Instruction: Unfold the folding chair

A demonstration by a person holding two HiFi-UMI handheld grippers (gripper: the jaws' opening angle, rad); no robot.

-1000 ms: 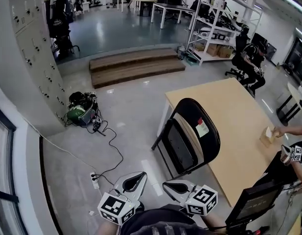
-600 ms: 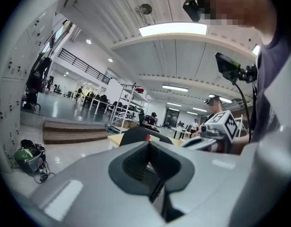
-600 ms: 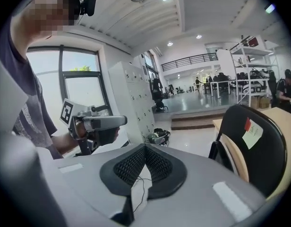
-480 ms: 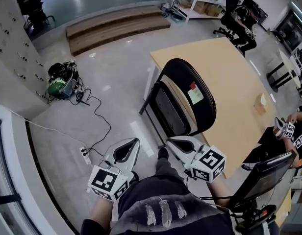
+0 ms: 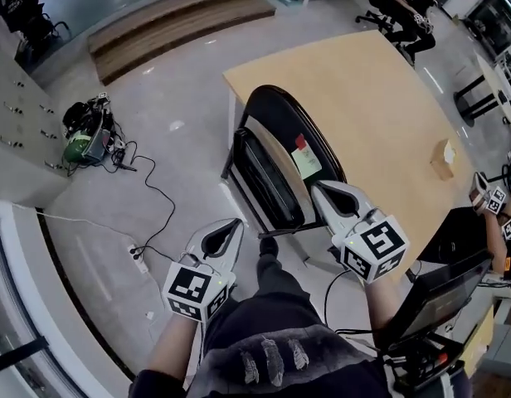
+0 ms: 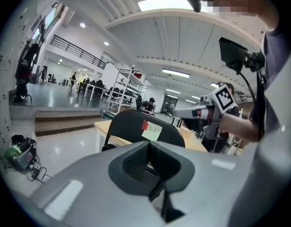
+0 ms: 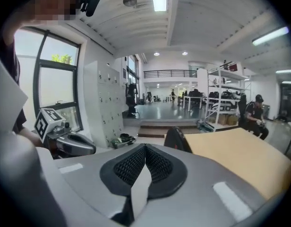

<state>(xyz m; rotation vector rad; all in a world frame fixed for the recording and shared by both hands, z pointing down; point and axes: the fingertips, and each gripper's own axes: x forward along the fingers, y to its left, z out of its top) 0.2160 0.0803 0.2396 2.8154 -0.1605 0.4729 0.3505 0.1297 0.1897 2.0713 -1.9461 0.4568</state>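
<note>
Facing the folding chair (image 5: 280,127), propped folded against the table's (image 5: 380,98) near edge, backrest uppermost; right gripper (image 5: 322,191) closer, just beside the backrest's rim, left gripper (image 5: 233,225) farther back, leftward; both clamped shut, empty

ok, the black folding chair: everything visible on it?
Black folding chair, folded flat: rounded backrest bearing a pale green label and red tag, seat panel tucked inside thin tube legs. It stands tilted on the grey floor against the edge of the light wooden table. The right gripper is close; contact unclear.
</note>
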